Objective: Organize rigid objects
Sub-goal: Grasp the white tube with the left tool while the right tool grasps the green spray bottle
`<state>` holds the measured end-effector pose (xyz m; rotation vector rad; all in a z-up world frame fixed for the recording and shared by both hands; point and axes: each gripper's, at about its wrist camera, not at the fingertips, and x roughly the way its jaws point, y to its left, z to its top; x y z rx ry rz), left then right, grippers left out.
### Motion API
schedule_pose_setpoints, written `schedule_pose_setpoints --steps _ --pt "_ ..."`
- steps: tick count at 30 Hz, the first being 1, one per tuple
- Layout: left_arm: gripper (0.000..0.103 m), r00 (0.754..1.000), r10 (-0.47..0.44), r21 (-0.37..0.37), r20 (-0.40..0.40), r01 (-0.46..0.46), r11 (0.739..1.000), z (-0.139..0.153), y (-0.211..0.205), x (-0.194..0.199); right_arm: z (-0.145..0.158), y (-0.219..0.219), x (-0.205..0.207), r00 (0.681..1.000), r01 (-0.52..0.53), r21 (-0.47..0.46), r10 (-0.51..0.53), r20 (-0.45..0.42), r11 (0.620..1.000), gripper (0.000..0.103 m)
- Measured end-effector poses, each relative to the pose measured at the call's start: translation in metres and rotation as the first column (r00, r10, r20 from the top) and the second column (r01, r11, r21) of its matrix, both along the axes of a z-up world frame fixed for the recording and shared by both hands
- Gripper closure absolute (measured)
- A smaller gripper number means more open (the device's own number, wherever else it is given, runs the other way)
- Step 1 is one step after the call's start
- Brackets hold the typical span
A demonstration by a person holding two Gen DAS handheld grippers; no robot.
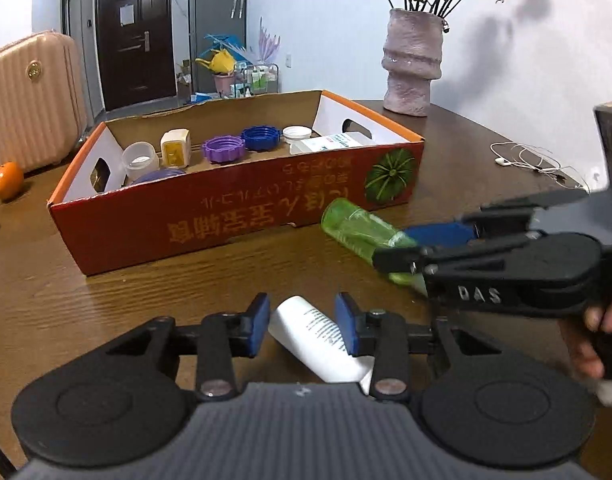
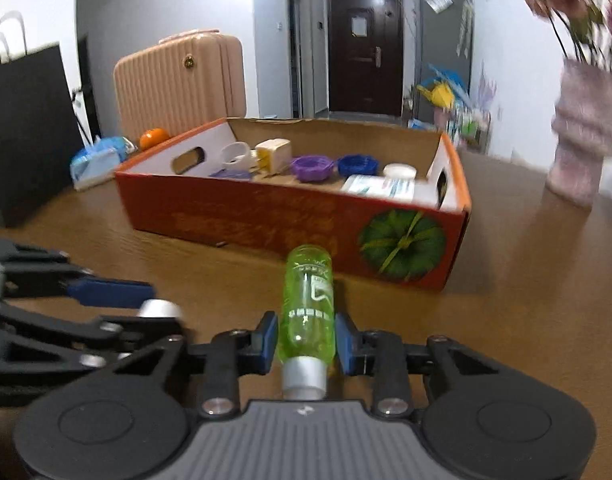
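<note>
Two bottles in hand, box waiting

The right gripper (image 2: 306,340) is closed snug on the smooth see-through green bottle (image 2: 308,304), silver cap toward the camera, probably so it goes into the box base first. At the bottom center of the left view, the left gripper (image 1: 301,322) sits partly open around the matte white bottle (image 1: 318,340), pads looking just off it. The cardboard box (image 1: 233,216) mid-frame on the wood-grain counter (image 1: 105,300) already holds ridged caps.

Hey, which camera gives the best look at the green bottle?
The right wrist view: the green bottle runs full length between the right gripper fingers, label and silver cap visible. In the left wrist view that gripper hides its cap end.
</note>
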<state>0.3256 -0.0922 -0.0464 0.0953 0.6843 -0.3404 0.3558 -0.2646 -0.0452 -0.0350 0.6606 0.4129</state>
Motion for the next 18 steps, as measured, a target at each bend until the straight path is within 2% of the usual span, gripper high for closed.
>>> schedule_pose_setpoints --steps 6,9,14,15,16,18 --pt "0.070 0.999 0.015 -0.021 0.030 -0.014 1.000 -0.003 -0.009 -0.016 0.000 -0.002 -0.044 0.999 0.049 0.024 -0.049 -0.005 0.998 0.073" --pt "0.052 1.000 0.016 -0.027 0.013 -0.015 1.000 -0.004 -0.010 -0.023 0.001 -0.007 -0.058 0.998 0.060 0.037 -0.060 -0.012 0.997 0.073" --pt "0.042 0.990 0.090 -0.135 -0.108 -0.104 0.985 -0.010 0.003 -0.026 0.001 -0.011 -0.059 0.996 0.084 0.056 -0.083 -0.007 0.995 0.072" --pt "0.049 0.989 0.100 -0.153 -0.112 -0.116 0.981 -0.009 0.004 -0.029 0.001 -0.010 -0.058 0.996 0.087 0.053 -0.087 -0.004 0.995 0.072" --pt "0.065 0.988 0.098 -0.161 -0.117 -0.117 0.980 -0.010 0.003 -0.032 0.002 -0.010 -0.057 0.996 0.088 0.056 -0.088 0.002 0.995 0.072" --pt "0.074 0.990 0.083 -0.154 -0.112 -0.099 0.983 -0.009 0.001 -0.037 0.002 -0.009 -0.052 0.996 0.091 0.064 -0.091 -0.001 0.994 0.072"
